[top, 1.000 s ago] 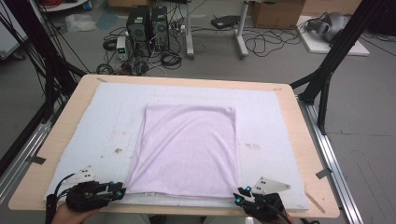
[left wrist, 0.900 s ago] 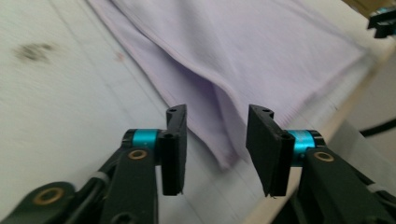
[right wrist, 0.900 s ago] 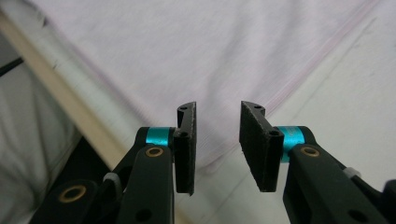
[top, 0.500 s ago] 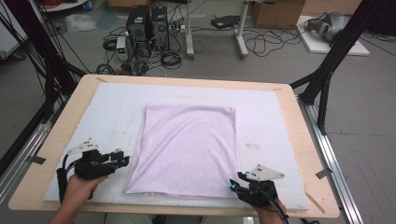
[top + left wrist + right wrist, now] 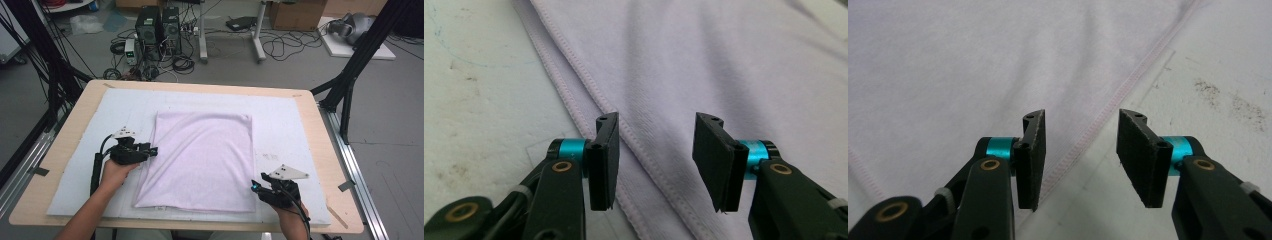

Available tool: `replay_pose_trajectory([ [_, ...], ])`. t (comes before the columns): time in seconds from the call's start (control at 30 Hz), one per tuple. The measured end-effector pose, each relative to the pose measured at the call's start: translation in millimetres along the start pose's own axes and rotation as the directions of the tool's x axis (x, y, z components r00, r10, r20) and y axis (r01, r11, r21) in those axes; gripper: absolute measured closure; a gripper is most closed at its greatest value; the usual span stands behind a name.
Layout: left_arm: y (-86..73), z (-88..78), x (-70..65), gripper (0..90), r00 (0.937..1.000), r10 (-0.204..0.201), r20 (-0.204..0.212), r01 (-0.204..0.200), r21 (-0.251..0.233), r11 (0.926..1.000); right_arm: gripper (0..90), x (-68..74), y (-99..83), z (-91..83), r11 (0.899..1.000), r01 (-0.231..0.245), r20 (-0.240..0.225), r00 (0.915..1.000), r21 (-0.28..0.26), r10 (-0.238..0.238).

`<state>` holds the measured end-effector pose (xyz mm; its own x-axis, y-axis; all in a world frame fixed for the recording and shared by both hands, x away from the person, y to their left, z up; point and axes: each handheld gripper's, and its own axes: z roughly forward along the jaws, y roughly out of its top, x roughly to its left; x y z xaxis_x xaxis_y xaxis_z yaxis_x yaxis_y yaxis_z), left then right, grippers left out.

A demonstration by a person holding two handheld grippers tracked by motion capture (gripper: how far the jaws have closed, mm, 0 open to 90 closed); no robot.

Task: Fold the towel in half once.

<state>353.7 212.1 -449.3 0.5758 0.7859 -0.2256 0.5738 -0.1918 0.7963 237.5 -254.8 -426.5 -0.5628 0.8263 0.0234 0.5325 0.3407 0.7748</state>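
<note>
Cloth: a pale lilac folded cloth (image 5: 202,160) lay flat in the middle of the table, on the white mat, with its stitched hems along the left and right edges.
Cloth, left edge: in the left gripper view the hem (image 5: 574,100) ran slantwise up from between the black jaws.
Cloth, right edge: in the right gripper view the hem (image 5: 1128,90) ran slantwise away from the jaws, with bare mat beside it.
Left hand-held gripper (image 5: 150,150): it sat at the cloth's left edge, about halfway up; its jaws had just been opening and stood about half apart, gripping nothing, the hem passing beneath the gap.
Right hand-held gripper (image 5: 256,186): it sat at the cloth's near right corner; its jaws had just been opening and stood about half apart, gripping nothing, over the hem and the mat.
Mat (image 5: 290,120): white, marked with faint dirt specks, covering most of the table.
Table (image 5: 75,125): light wood, its rim showing around the mat.
Floor beyond: computer boxes (image 5: 157,25) and loose cables (image 5: 280,47).
</note>
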Motion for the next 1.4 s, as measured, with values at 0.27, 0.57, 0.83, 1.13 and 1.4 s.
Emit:
replay_pose_trajectory([
  [0.27, 1.0, -3.0, -1.1, 86.9, 0.9845, 0.121, -0.127, -0.123, -0.014, 0.9923, 53.7, -2.0, 4.6, 8.3, 1.0, 0.003, 0.001, 1.0, 0.003, -0.003],
  [0.57, 0.3, -5.5, 10.0, 77.0, 0.9768, 0.059, -0.206, -0.063, -0.014, 0.9979, 51.9, 2.8, 4.2, 13.5, 1.0, 0.005, 0.005, 1.0, 0.028, -0.005],
  [0.83, 14.9, -1.2, 27.4, 61.6, 0.9946, -0.03, -0.099, 0.02, -0.098, 0.995, 50.9, 2.1, 4.7, 18.8, 0.999, 0.0, 0.009, 1.0, 0.039, 0.0],
  [1.13, 43.9, 37.8, 41.3, 62.1, 0.9943, -0.06, -0.089, 0.056, -0.051, 0.9971, 50.0, -0.2, 3.3, 16.4, 1.0, -0.002, 0.015, 0.9999, 0.03, 0.001],
  [1.4, 42.7, 50.7, 34.4, 85.8, 0.9836, -0.003, -0.18, 0.001, -0.013, 0.9999, 48.8, -0.9, 1.7, 13.5, 1.0, -0.017, 0.015, 0.9997, 0.022, 0.016],
])
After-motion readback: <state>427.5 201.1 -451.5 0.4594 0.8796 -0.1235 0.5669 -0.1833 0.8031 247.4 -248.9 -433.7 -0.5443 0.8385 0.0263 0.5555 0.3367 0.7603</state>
